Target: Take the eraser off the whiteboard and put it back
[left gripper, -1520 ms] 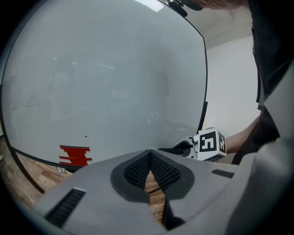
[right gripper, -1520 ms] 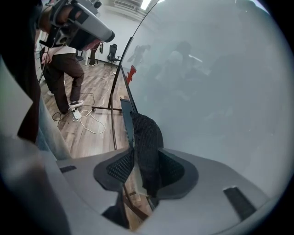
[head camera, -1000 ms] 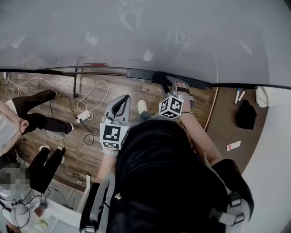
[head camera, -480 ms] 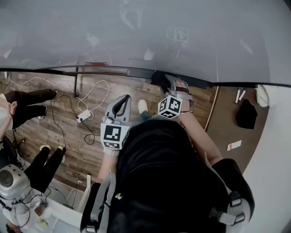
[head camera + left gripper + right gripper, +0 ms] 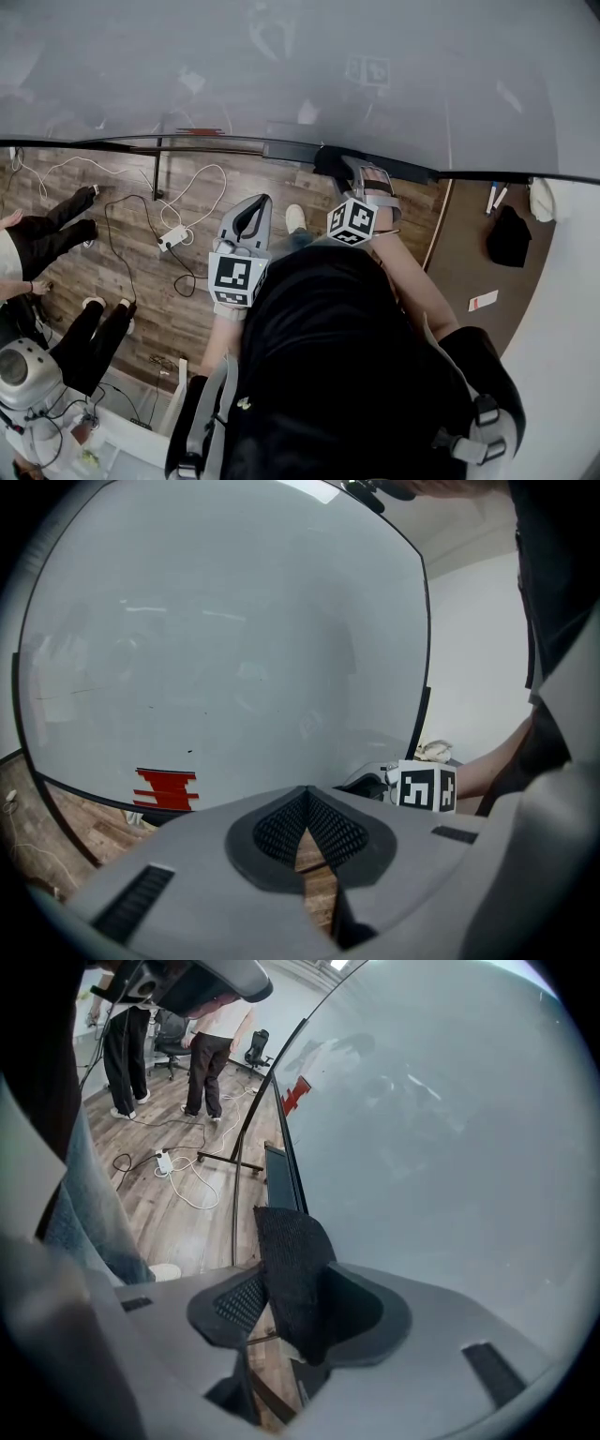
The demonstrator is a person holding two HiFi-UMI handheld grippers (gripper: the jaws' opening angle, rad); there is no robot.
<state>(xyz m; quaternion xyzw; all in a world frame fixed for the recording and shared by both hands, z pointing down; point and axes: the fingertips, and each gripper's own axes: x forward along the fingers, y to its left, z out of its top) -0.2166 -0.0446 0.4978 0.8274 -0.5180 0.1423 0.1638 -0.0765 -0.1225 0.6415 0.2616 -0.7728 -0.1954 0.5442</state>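
Note:
A black felt eraser (image 5: 292, 1269) stands on end between the jaws of my right gripper (image 5: 281, 1290). Those jaws are closing, and both pads touch the eraser. In the head view the eraser (image 5: 330, 163) and my right gripper (image 5: 343, 171) are at the lower edge of the whiteboard (image 5: 300, 75), by its dark ledge (image 5: 281, 150). My left gripper (image 5: 254, 202) hangs lower left of the board, over the wooden floor. Its jaws are shut, empty, the tips meeting (image 5: 305, 797). A red scribble (image 5: 166, 787) marks the board's lower part.
White cables and a power strip (image 5: 172, 238) lie on the floor under the board, beside its stand leg (image 5: 156, 173). People's legs (image 5: 56, 234) are at the left. A brown table (image 5: 478, 262) at the right holds markers (image 5: 494, 195) and a black object (image 5: 507, 234).
Both grippers stay where they were. The person at the left edge has shifted further left, partly out of the head view.

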